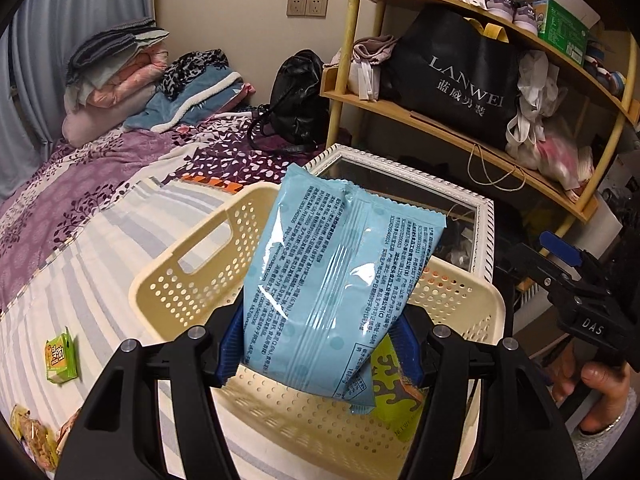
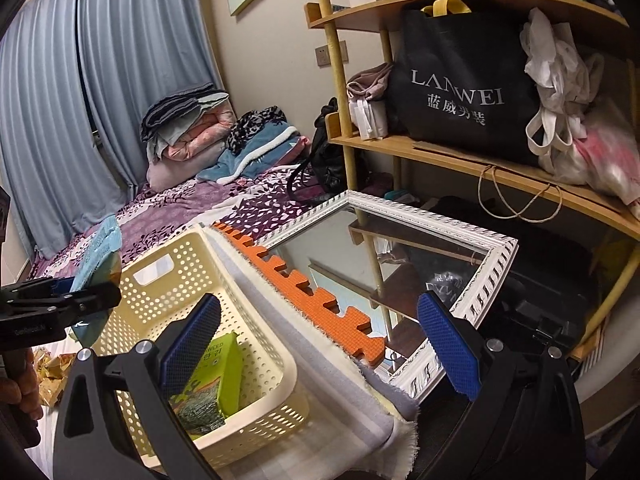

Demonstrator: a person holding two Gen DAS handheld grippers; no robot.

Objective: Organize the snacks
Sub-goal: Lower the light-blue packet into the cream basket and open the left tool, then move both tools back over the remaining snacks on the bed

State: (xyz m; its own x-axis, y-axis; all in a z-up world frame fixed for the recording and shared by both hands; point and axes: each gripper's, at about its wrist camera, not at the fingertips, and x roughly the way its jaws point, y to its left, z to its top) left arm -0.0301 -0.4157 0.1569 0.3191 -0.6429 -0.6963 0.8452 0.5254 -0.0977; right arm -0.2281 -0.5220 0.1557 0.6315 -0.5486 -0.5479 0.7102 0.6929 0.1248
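Note:
My left gripper point(image 1: 320, 344) is shut on a light blue snack packet point(image 1: 332, 272), which stands upright with its printed back toward the camera. It hangs over a cream perforated basket point(image 1: 192, 280) on the bed. A green seaweed packet point(image 1: 396, 392) lies in the basket. In the right wrist view the basket point(image 2: 264, 412) sits at lower left, holding the seaweed packet point(image 2: 216, 376). My right gripper point(image 2: 320, 346) stands open and holds nothing, above the basket's right side. The left gripper point(image 2: 60, 300) with the blue packet point(image 2: 100, 256) shows at the left edge. The right gripper point(image 1: 560, 256) and a hand appear at right.
A small green snack box point(image 1: 60, 356) and several loose packets point(image 1: 32, 436) lie on the striped bed cover. An orange foam mat point(image 2: 304, 284) and a white-framed mirror point(image 2: 492, 264) lie beside the basket. A wooden shelf with a black bag point(image 2: 460, 92) stands behind.

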